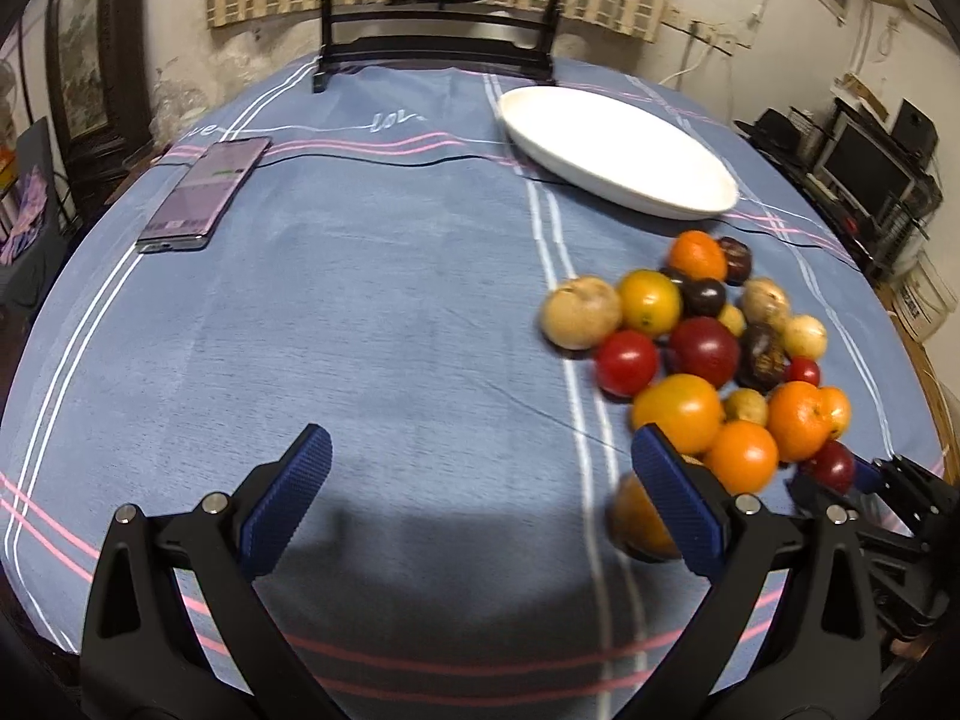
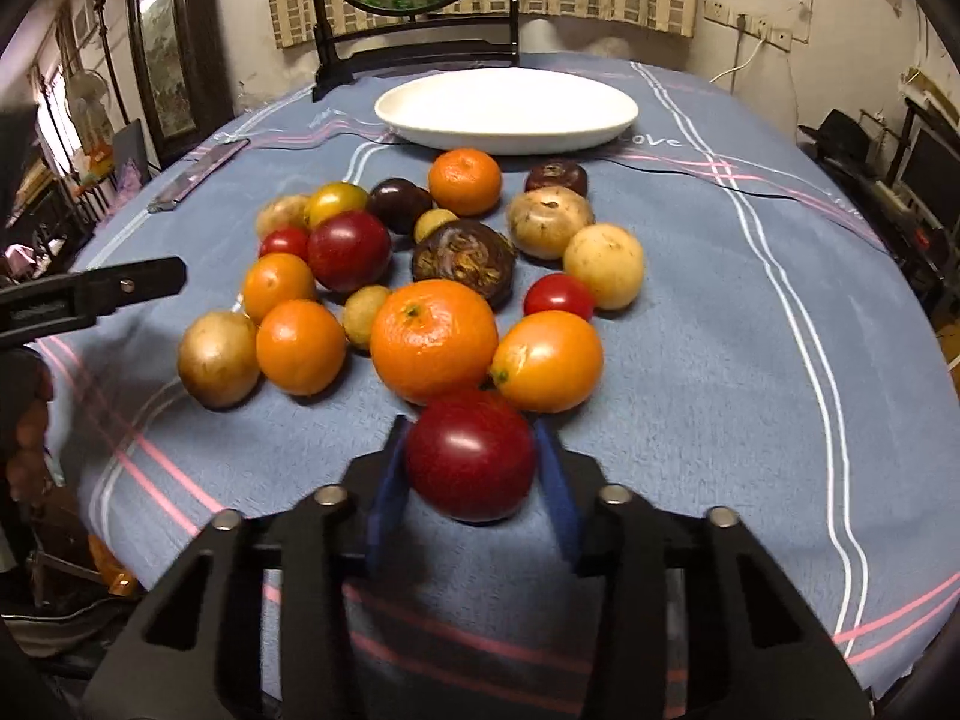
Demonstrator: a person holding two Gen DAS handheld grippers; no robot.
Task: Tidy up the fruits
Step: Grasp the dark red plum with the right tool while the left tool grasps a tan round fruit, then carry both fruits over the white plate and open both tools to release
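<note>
A pile of fruit [image 2: 432, 276] lies on the blue cloth: oranges, red and dark plums, tan round fruits. My right gripper [image 2: 471, 425] is at the pile's near edge, its blue pads pressed on both sides of a red plum [image 2: 471, 456]. The left wrist view shows that same plum [image 1: 835, 463] in the right gripper [image 1: 835, 478] at the far right. My left gripper [image 1: 482, 453] stands open over bare cloth to the left of the pile [image 1: 696, 348]. Its right finger [image 1: 672, 480] partly hides a brownish fruit [image 1: 636, 519]. A white oval plate [image 2: 420, 120] sits behind the pile.
A phone [image 1: 204, 192] lies on the cloth at the left, with a thin black cable [image 1: 384, 163] running across toward the plate [image 1: 540, 147]. A dark wooden stand with a round picture [image 1: 438, 54] occupies the table's back edge. Room furniture surrounds the round table.
</note>
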